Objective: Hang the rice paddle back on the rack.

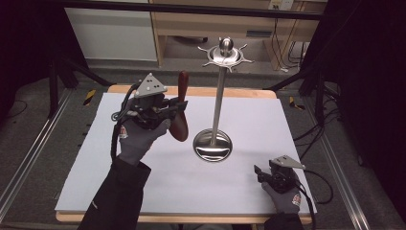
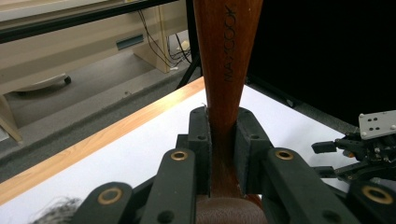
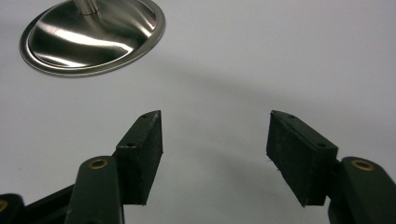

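My left gripper [image 1: 179, 106] is shut on a brown wooden utensil [image 1: 181, 108], held upright above the white mat, its handle end up and its wider end hanging below the jaws. In the left gripper view the wooden handle [image 2: 224, 70], stamped with letters, rises between the two black pads [image 2: 201, 140]. A steel stand [image 1: 218, 103] with a round base [image 1: 212, 145] and a hooked ring at its top [image 1: 225, 54] is just right of the utensil. My right gripper [image 1: 258, 172] rests low near the mat's front right, open, with nothing between its fingers [image 3: 140, 154]. The stand's base [image 3: 93, 37] lies ahead of it.
The white mat [image 1: 268, 120] covers a wooden table [image 1: 239, 92]. Black frame bars and tripod legs stand around the table, and light wooden furniture [image 1: 210, 24] sits behind it. The other gripper [image 2: 369, 144] appears at the right of the left gripper view.
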The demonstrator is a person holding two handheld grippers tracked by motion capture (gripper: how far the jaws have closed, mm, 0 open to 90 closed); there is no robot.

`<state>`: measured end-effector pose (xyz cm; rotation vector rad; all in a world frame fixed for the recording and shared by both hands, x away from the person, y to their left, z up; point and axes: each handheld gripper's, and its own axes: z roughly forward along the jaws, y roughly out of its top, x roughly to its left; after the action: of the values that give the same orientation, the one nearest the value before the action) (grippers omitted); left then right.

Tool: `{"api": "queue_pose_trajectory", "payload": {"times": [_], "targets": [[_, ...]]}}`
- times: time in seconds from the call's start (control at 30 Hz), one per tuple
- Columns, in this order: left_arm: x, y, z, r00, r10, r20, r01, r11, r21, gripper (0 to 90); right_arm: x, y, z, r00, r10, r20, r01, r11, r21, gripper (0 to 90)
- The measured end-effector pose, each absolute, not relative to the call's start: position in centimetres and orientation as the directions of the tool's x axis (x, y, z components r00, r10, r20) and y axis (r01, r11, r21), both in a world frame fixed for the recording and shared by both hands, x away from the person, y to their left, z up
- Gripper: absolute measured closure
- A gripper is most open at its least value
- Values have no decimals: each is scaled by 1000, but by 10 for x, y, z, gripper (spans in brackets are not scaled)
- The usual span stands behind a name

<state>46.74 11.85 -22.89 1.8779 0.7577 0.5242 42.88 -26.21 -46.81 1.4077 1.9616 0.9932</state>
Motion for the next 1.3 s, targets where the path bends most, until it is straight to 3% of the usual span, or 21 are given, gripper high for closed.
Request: {"api": "queue_pose_trajectory", "payload": {"times": [1.3], "targets": [[488, 97, -208, 724, 687, 67, 237, -339, 910, 780, 429, -266, -468, -318, 948, 26, 559, 165, 813, 366]]}}
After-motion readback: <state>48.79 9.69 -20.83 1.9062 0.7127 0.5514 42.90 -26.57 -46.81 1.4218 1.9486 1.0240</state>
